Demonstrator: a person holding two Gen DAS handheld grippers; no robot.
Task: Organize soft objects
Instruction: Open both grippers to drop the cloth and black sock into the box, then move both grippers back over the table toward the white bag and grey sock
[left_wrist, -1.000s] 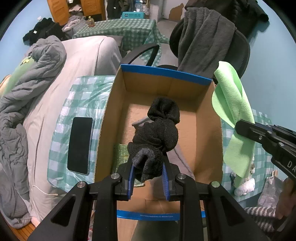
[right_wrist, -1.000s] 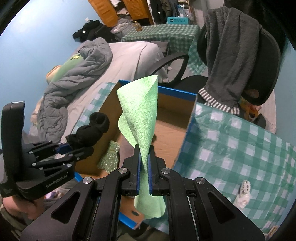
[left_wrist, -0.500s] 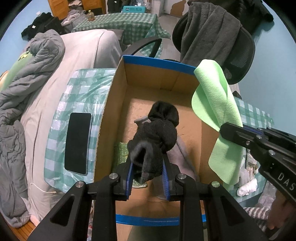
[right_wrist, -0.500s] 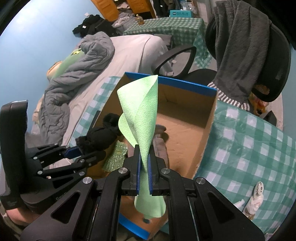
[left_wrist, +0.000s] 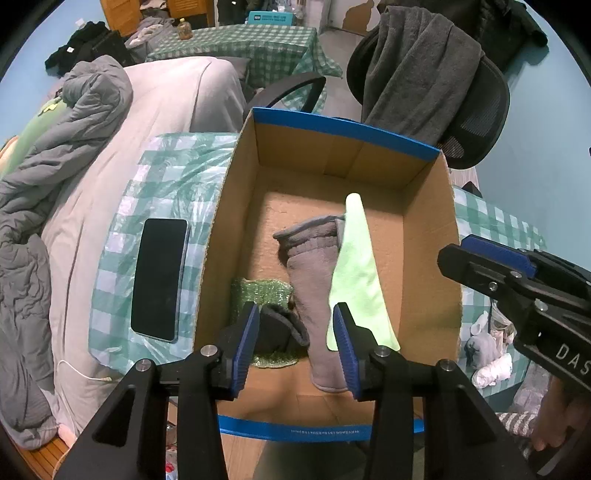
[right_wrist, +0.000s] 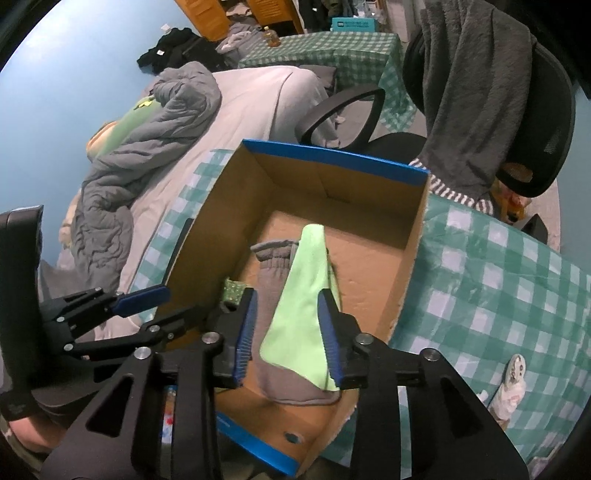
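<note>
A pale green microfibre cloth (left_wrist: 356, 273) lies inside the open brown cardboard box with blue-taped rims (left_wrist: 343, 127), draped lengthwise over a long grey fleecy sock (left_wrist: 314, 280) in the middle of the frame. At the box's lower left corner a rolled black sock (left_wrist: 277, 328) rests on a crinkly green sparkly pouch (left_wrist: 258, 291).

The left hand-held gripper (left_wrist: 293, 343) hangs over the near end of the box, its jaws just opened and now spread, the black sock lying loose below them and touching neither blue pad. The right hand-held gripper (right_wrist: 286, 332) has likewise just parted its jaws; the green cloth (right_wrist: 299, 317) sits between them, slack, with its right edge against the pad on that side, so I cannot tell if any pinch remains.

The box stands on a surface covered in a green-and-white checked cloth (right_wrist: 498, 288). Left of the box a black smartphone (left_wrist: 159, 278) lies face up. At the upper right a black mesh office chair (left_wrist: 476, 110) carries a dark grey towel (left_wrist: 413, 66). A bed with a rumpled grey duvet (left_wrist: 62, 147) fills the left edge.
</note>
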